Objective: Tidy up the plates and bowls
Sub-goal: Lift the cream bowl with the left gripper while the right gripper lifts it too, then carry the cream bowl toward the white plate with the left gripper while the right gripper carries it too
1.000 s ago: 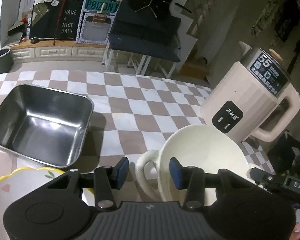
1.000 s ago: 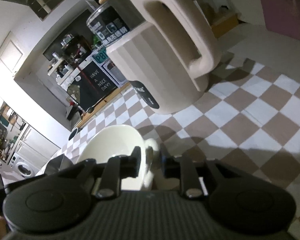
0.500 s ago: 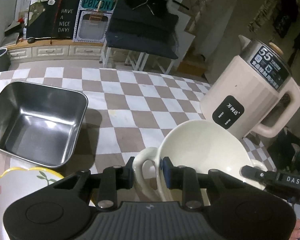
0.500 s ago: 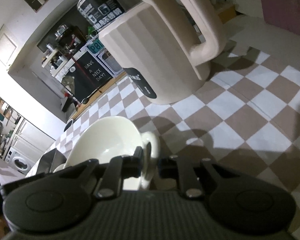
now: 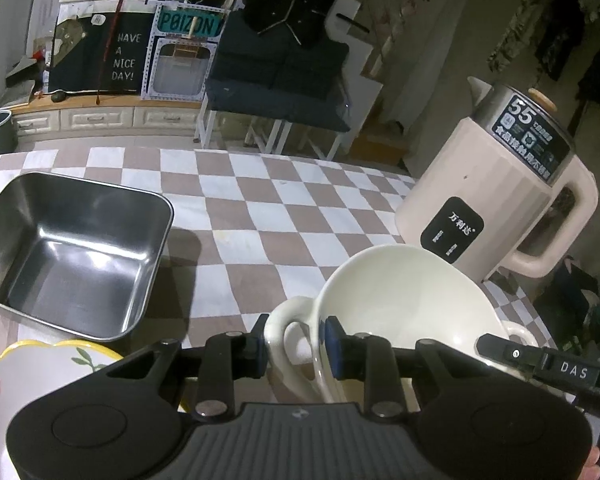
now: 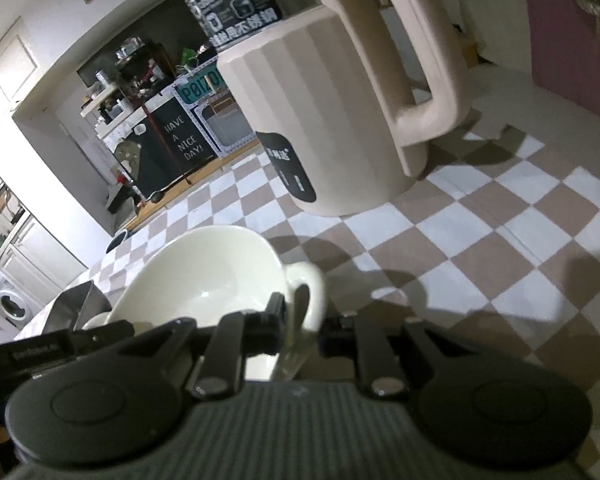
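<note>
A cream two-handled bowl (image 5: 404, 300) is held up over the checkered table, tilted. My left gripper (image 5: 294, 346) is shut on the bowl's left loop handle. My right gripper (image 6: 302, 330) is shut on the opposite handle (image 6: 306, 296); the bowl's inside (image 6: 204, 284) shows in the right wrist view. A steel rectangular pan (image 5: 72, 256) stands empty to the left. A scalloped plate with a yellow rim (image 5: 28, 364) lies at the lower left, partly hidden by my left gripper.
A beige electric kettle (image 5: 500, 200) stands close behind the bowl on the right; it also shows in the right wrist view (image 6: 340, 120). The checkered tablecloth (image 5: 260, 200) runs between pan and kettle. A dark chair stands beyond the far edge.
My left gripper has shut onto the bowl's left handle. Both grippers have lifted the bowl off the table, and it has risen in view.
</note>
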